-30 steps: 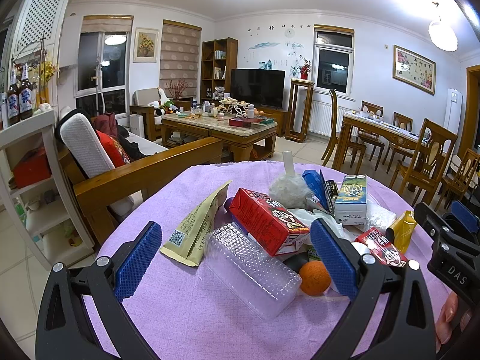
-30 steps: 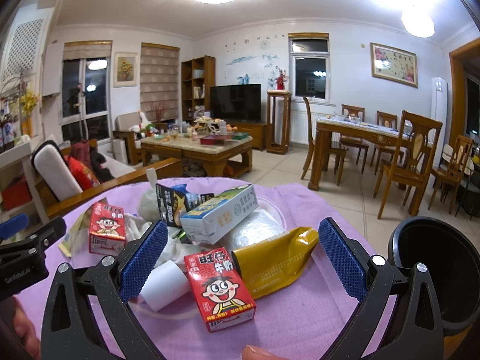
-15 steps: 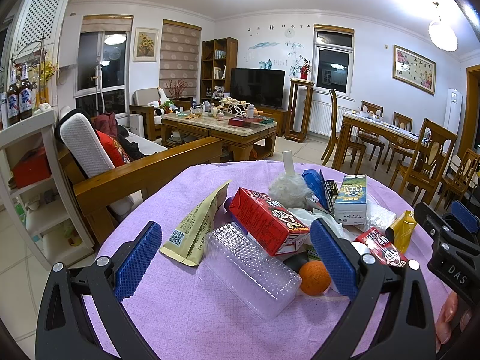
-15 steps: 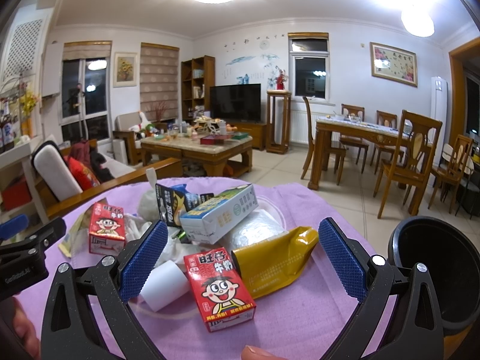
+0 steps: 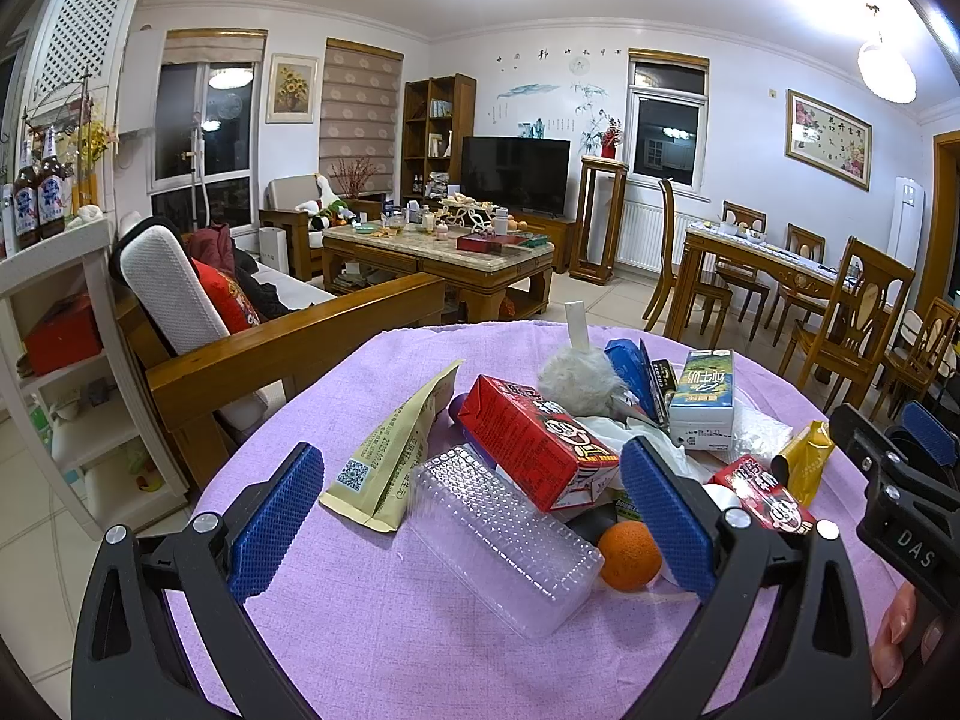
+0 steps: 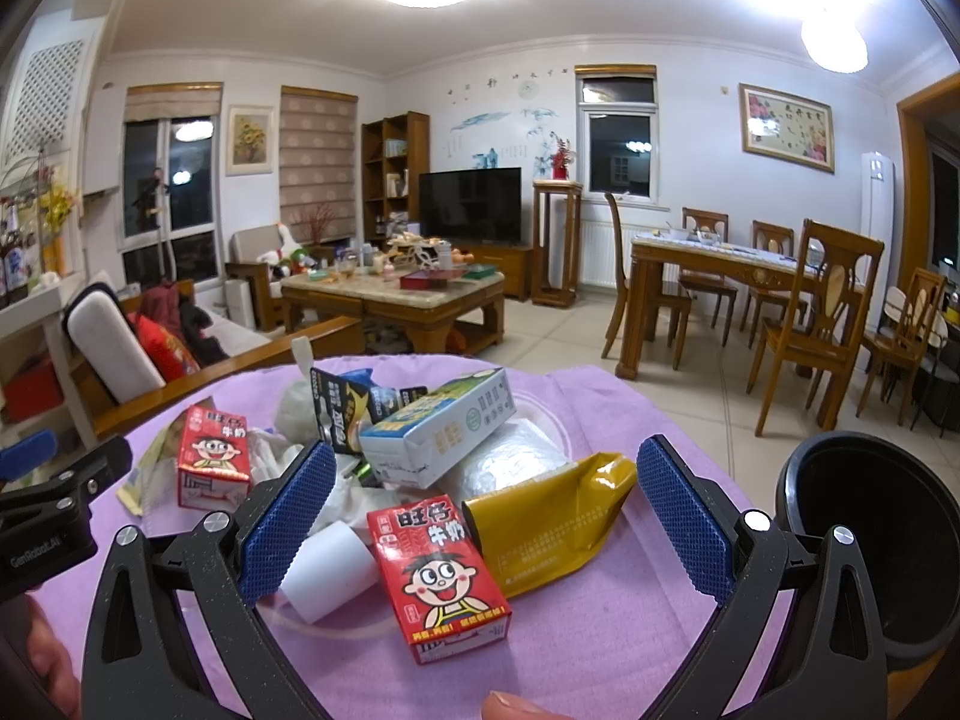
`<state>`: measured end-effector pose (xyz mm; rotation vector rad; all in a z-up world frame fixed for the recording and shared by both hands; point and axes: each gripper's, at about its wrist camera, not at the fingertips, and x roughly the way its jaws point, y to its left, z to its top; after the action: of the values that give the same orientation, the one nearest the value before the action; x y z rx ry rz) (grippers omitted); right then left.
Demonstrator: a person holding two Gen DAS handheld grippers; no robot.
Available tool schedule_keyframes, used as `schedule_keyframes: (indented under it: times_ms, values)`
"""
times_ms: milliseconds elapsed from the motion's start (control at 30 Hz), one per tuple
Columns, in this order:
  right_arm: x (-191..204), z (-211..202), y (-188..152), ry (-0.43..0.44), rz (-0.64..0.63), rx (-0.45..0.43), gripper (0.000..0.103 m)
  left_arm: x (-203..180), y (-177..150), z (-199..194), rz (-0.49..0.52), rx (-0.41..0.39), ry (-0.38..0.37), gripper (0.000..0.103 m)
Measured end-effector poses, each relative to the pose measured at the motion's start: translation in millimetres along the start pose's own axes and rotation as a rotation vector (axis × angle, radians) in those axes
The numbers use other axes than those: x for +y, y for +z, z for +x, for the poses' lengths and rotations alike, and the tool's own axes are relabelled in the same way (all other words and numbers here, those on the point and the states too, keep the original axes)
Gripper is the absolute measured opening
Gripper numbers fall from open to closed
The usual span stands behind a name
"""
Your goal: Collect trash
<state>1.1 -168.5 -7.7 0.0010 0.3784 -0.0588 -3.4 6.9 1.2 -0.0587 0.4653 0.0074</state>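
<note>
1. Our left gripper [image 5: 471,516] is spread wide and holds nothing, above a clear plastic tray [image 5: 504,540].
2. Our right gripper [image 6: 486,531] is equally wide and empty, above a red milk carton [image 6: 441,579] and a yellow pouch [image 6: 549,522].
3. The trash is piled on the purple tablecloth [image 6: 600,648]: another red carton [image 5: 537,450], an orange [image 5: 629,555], a white-blue box [image 6: 438,432].
4. A black bin [image 6: 870,546] stands just beside the table, on our right.
</note>
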Motion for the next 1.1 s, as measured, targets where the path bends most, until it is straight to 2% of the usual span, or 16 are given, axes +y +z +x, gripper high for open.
schedule_keyframes:
  times_ms: [67, 133, 233, 267, 367, 467, 533, 633, 700, 800, 933, 1100]
  values:
    - [-0.6, 1.7, 0.2, 0.006, 0.003, 0.011, 0.099, 3.1, 0.3, -0.2, -0.017, 0.003, -0.009, 0.098]
    - [-6.2, 6.1, 1.0, 0.055, 0.025, 0.041, 0.099, 13.4, 1.0, 1.9, -0.042, 0.032, -0.058, 0.098]
    - [-27.1, 20.9, 8.7, 0.105, 0.066, 0.123, 0.099, 30.1, 8.0, 6.0, 0.002, 0.072, -0.049, 0.098]
    - [-31.3, 23.9, 9.6, 0.128, 0.091, 0.145, 0.099, 38.2, 10.8, 8.4, 0.0, 0.094, -0.069, 0.098]
    - [-56.1, 44.5, 21.7, 0.196, 0.163, 0.249, 0.099, 68.1, 21.6, 25.2, -0.08, 0.218, -0.197, 0.098]
    - [-57.8, 53.5, 29.4, 0.201, 0.124, 0.287, 0.099, 74.9, 22.5, 40.4, -0.106, 0.292, -0.271, 0.098]
    - [-52.5, 57.5, 33.4, 0.208, 0.082, 0.299, 0.099, 72.4, 22.4, 52.0, -0.104, 0.341, -0.297, 0.098]
    - [-57.0, 60.7, 34.6, 0.231, 0.103, 0.312, 0.099, 62.5, 29.6, 65.9, -0.119, 0.391, -0.349, 0.098]
    - [-68.1, 71.4, 30.6, 0.227, 0.17, 0.333, 0.099, 53.2, 36.4, 70.2, -0.132, 0.401, -0.39, 0.098]
    - [-90.2, 85.8, 20.4, 0.251, 0.271, 0.39, 0.097, 30.4, 43.7, 86.8, -0.131, 0.455, -0.437, 0.098]
    - [-104.2, 102.3, 6.4, 0.298, 0.356, 0.459, 0.089, 13.6, 46.5, 106.4, -0.131, 0.513, -0.44, 0.095]
    - [-100.7, 120.3, -1.6, 0.34, 0.377, 0.523, 0.087, 2.7, 47.2, 121.8, -0.131, 0.555, -0.407, 0.084]
